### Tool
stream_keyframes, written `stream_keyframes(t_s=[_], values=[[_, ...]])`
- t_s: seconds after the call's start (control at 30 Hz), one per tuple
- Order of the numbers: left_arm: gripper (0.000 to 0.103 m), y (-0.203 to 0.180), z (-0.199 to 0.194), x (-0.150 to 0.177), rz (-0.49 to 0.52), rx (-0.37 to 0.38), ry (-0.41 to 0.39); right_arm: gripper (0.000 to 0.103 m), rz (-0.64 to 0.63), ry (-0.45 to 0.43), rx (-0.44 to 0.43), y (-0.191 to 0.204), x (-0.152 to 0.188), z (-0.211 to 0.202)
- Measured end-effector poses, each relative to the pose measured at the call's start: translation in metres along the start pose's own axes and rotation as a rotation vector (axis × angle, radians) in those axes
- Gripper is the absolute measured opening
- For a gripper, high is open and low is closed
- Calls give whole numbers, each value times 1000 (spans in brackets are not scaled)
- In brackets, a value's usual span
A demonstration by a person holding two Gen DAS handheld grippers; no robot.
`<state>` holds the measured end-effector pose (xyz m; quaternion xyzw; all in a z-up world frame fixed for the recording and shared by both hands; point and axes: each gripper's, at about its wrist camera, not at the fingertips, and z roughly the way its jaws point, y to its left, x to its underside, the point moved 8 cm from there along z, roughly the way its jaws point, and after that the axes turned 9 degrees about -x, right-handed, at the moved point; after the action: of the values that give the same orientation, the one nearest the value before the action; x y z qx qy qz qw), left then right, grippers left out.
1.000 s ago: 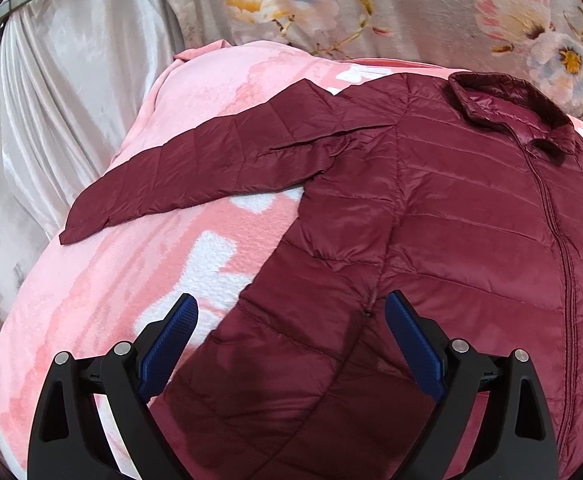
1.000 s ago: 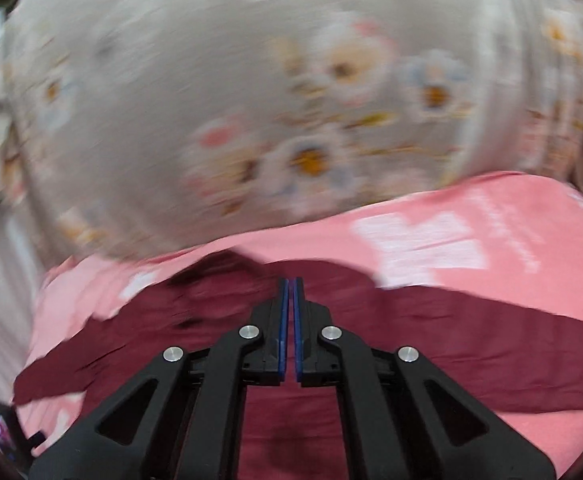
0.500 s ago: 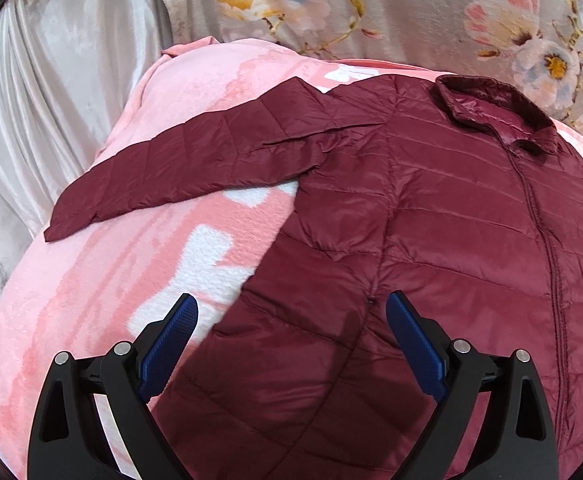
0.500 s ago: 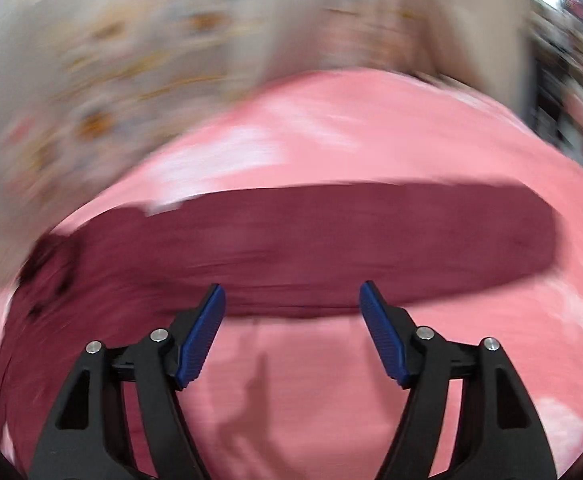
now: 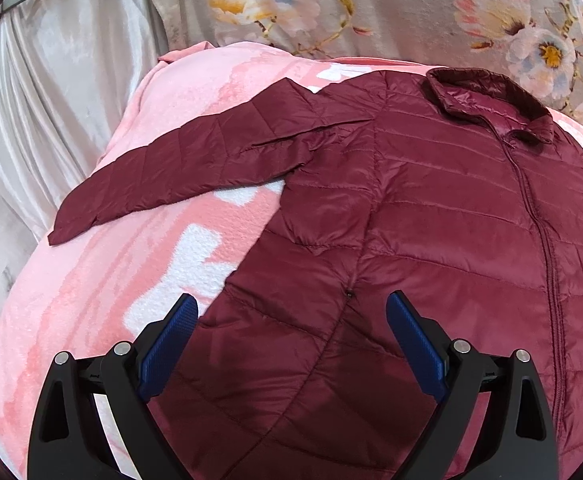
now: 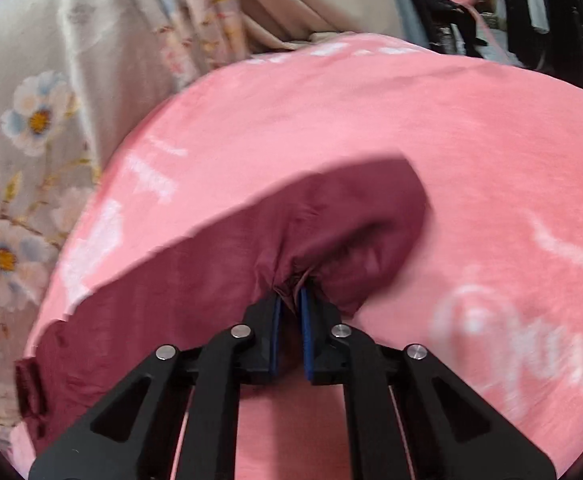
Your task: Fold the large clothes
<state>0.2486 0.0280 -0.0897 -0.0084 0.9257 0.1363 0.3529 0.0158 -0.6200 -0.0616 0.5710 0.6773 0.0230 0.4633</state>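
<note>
One fleece blanket (image 5: 103, 280), pink with white patches, covers the whole work surface and is the largest item in both views. Behind it hangs a grey curtain printed with flowers (image 5: 371, 4), and beside that, in the left wrist view, a plain silver-grey satin drape (image 5: 59, 92).

On the blanket lies the dark red quilted puffer jacket (image 5: 431, 232), flat and front side up, zip closed, collar toward the curtain. One sleeve (image 5: 179, 160) extends straight out from the shoulder across the blanket toward the satin drape. The opposite sleeve (image 6: 251, 248) lies across the blanket in the right wrist view, cuff end away from the jacket body.

The left gripper (image 5: 291, 336), black with blue pads, is spread wide above the lower side edge of the jacket. Nothing sits between its pads, and contact with the fabric cannot be confirmed.

The right gripper (image 6: 289, 306), of the same build, has its pads drawn nearly together and pinches a gathered fold of sleeve fabric near the cuff end. The fabric puckers into creases at the pinch point.
</note>
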Motion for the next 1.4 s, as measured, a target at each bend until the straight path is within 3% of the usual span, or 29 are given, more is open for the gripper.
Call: stream_keyframes(t_s=[0.1,0.17,0.23,0.37,0.47,0.63,0.73,0.77,0.83,0.87,0.9,0.93,1.03,1.17,1.33,1.4], values=[[93,7,4,-1,-18,-11,8,5,-169,-35,-135,92,5,-13],[93,12,7,-1,-29,-18,15,5,-309,-31,-258,170,27,-25],[93,18,10,-1,-40,-26,19,5,-415,-2,-368,233,57,-35],[93,30,14,-1,-62,-29,27,5,-602,134,-579,339,153,-53],[93,38,16,-2,-74,-28,25,5,-715,246,-680,390,230,-62],[93,47,18,-5,-80,-22,16,5,-855,395,-747,426,335,-59],[93,47,19,-10,-72,-5,6,13,-910,475,-745,424,381,-55],[93,47,19,-12,-73,12,6,22,-911,500,-752,422,389,-55],[93,43,19,-16,-78,59,20,31,-883,509,-802,418,382,-62],[93,40,19,-18,-83,87,28,40,-874,498,-821,418,378,-66],[93,37,19,-21,-92,121,39,53,-854,453,-833,413,360,-74],[93,32,18,-25,-101,155,48,56,-841,425,-834,412,348,-79],[93,12,16,-37,-115,259,78,56,-760,366,-787,389,298,-76],[93,-19,22,-52,-112,352,125,56,-607,319,-624,325,228,-40],[93,-55,43,-63,-146,419,222,58,-350,345,-459,235,171,18],[87,-69,50,-65,-139,427,257,58,-290,371,-428,216,163,37]])
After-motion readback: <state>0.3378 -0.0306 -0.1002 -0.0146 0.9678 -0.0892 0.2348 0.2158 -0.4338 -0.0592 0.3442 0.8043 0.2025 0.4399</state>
